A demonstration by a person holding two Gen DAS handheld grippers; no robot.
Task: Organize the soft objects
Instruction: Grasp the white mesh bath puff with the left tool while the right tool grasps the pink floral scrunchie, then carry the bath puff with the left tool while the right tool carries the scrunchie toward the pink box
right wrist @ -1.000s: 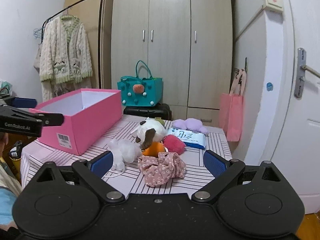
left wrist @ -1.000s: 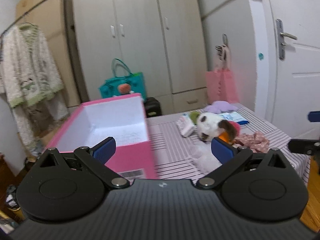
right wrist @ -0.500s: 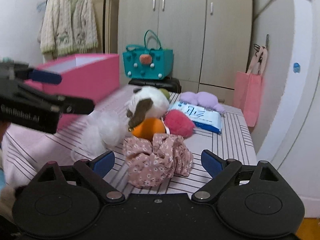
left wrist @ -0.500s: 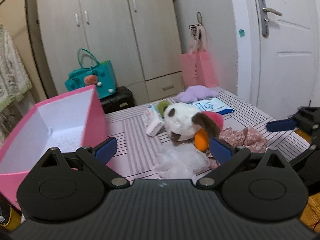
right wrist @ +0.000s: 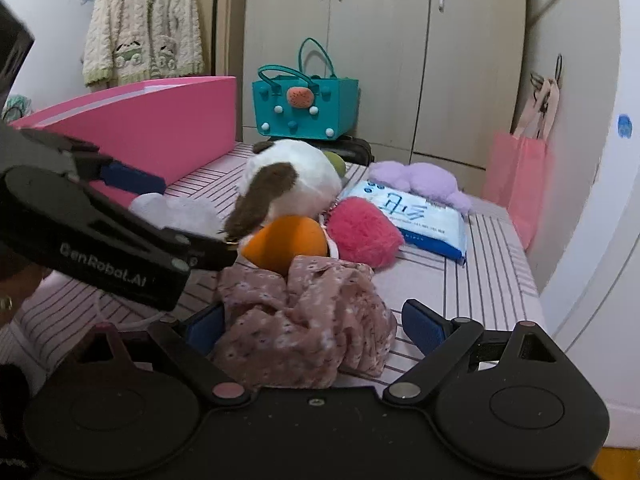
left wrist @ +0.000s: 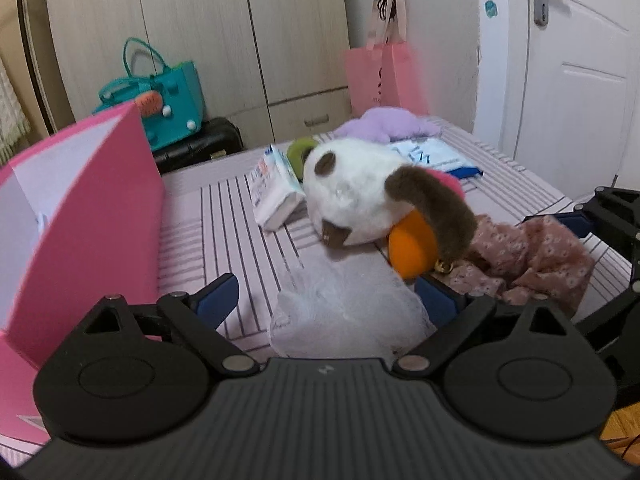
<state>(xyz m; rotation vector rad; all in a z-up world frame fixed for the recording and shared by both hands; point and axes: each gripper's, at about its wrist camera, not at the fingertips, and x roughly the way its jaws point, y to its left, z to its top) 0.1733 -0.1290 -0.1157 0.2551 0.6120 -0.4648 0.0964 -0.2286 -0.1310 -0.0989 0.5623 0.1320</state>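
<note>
Left wrist view is showing the left gripper (left wrist: 326,300) with its blue fingers (left wrist: 218,298) standing wide apart around a white mesh puff (left wrist: 348,312) that is lying on the striped worktop (left wrist: 224,216); the puff is sitting between the fingers, and whether either pad is touching it cannot be told. Just beyond the puff a white plush dog (left wrist: 360,196) with a brown ear is lying against an orange ball (left wrist: 412,246), and a pink floral scrunchie (left wrist: 532,260) is resting to the right, with the right gripper's dark frame at that edge. An open pink box (left wrist: 88,216) is standing at the left, and a tissue pack (left wrist: 276,196) is lying behind the dog. Right wrist view is showing the right gripper (right wrist: 314,326) with its fingers (right wrist: 422,326) also spread wide on either side of the floral scrunchie (right wrist: 304,332), the left pad close against the fabric. Behind it are sitting the orange ball (right wrist: 284,242), a pink pom (right wrist: 360,232), the plush dog (right wrist: 288,188), a wipes pack (right wrist: 416,220) and a purple plush (right wrist: 420,178).
</note>
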